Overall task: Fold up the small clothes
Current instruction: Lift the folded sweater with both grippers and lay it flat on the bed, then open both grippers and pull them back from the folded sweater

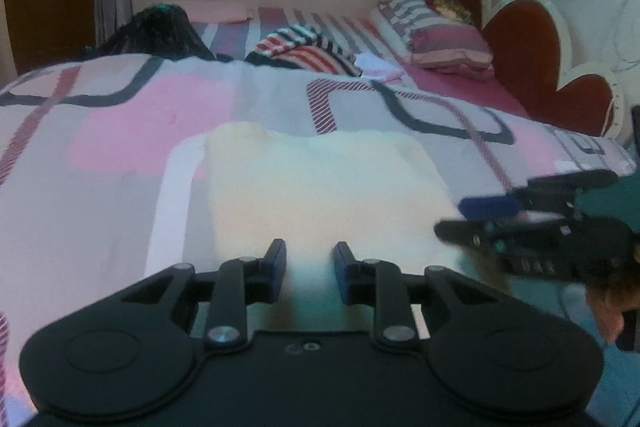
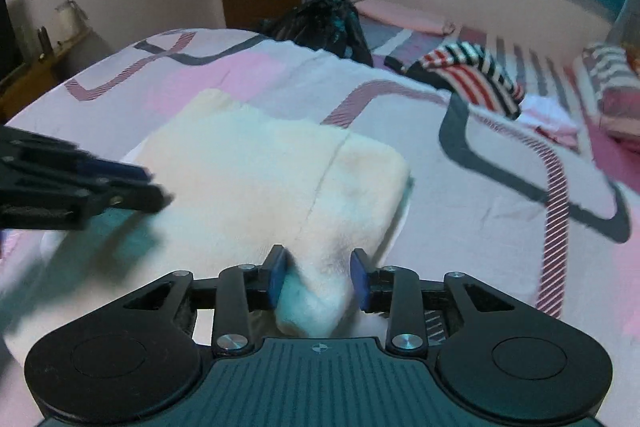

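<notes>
Nearest the right wrist lens: right hand-held gripper (image 2: 319, 277), blue pads set apart with a bunched corner of the cream, soft terry-like folded cloth (image 2: 272, 179) lying between them; pads look beside the fabric, not clearly pressing it, so parted rather than clamped. Left hand-held gripper (image 1: 310, 273) likewise parted, nothing between its pads, poised over the near edge of the same cloth. Cloth spread on the pink, grey and white patterned bedspread (image 1: 120, 115), already doubled, a seam line running across its top layer. Red, white and navy striped garment (image 2: 472, 75) crumpled farther back on the bed, well apart, beside a dark heap (image 2: 320, 23).

Judged step: taking hold of the near edge for another fold. Next move calls for closing both pairs of pads on matching corners, lifting evenly, carrying the edge over to the far side without dragging the lower layer.
</notes>
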A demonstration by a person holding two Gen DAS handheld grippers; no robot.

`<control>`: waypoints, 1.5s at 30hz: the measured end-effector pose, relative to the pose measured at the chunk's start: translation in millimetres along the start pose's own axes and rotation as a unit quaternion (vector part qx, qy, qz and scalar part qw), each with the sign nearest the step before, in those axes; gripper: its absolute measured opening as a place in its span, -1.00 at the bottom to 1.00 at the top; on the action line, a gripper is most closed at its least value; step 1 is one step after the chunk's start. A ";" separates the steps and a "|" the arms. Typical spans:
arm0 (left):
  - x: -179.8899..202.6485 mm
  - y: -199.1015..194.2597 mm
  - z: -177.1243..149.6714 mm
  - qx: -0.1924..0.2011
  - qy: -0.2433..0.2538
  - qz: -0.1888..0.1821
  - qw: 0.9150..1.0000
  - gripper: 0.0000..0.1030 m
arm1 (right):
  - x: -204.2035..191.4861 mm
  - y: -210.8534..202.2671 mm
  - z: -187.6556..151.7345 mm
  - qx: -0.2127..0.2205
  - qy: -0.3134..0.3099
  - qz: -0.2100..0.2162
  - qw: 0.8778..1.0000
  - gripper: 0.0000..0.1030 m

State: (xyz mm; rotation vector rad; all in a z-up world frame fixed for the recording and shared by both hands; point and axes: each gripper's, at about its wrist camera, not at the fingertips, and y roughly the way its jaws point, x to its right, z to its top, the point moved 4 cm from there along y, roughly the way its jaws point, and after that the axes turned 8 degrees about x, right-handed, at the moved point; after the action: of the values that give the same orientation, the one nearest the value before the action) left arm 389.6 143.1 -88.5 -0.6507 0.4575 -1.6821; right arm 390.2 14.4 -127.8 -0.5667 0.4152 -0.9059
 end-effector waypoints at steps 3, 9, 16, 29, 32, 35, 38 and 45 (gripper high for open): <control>6.7 -30.1 -18.7 0.009 -0.004 0.005 1.000 -0.55 | -5.4 -31.4 -4.0 0.038 -0.003 0.009 0.999 -0.34; 33.3 -52.0 -66.7 -0.017 -0.046 0.026 0.998 -0.71 | -48.5 -74.1 -52.4 0.028 -0.021 0.038 0.999 -0.37; 49.0 -67.7 -90.4 -0.022 -0.037 0.063 0.997 -0.71 | -58.0 -79.6 -94.0 -0.012 -0.008 0.001 1.000 -0.74; 65.7 -89.7 -95.1 -0.016 0.002 0.091 0.996 -0.71 | -56.6 -90.0 -93.7 -0.013 0.038 -0.029 0.999 -0.74; 73.5 -120.8 -95.5 0.008 0.002 0.091 0.996 -0.71 | -63.8 -122.1 -92.1 0.007 0.051 -0.021 0.998 -0.74; 83.5 -159.2 -100.7 0.030 0.003 0.089 0.996 -0.71 | -73.5 -166.2 -97.6 0.032 0.067 -0.016 0.997 -0.74; 94.8 -201.4 -109.8 0.049 0.009 0.090 0.995 -0.71 | -85.0 -215.0 -104.7 0.051 0.084 -0.014 0.995 -0.74; 121.4 -289.0 -139.6 0.069 0.012 0.096 0.993 -0.48 | -120.2 -325.1 -133.3 0.088 0.132 -0.019 0.987 -0.74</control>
State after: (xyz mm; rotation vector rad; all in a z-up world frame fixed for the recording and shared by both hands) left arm 65.9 77.8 4.9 -0.4706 0.4031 -1.5261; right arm 49.0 -83.0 -18.4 -0.2938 0.5579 -1.0466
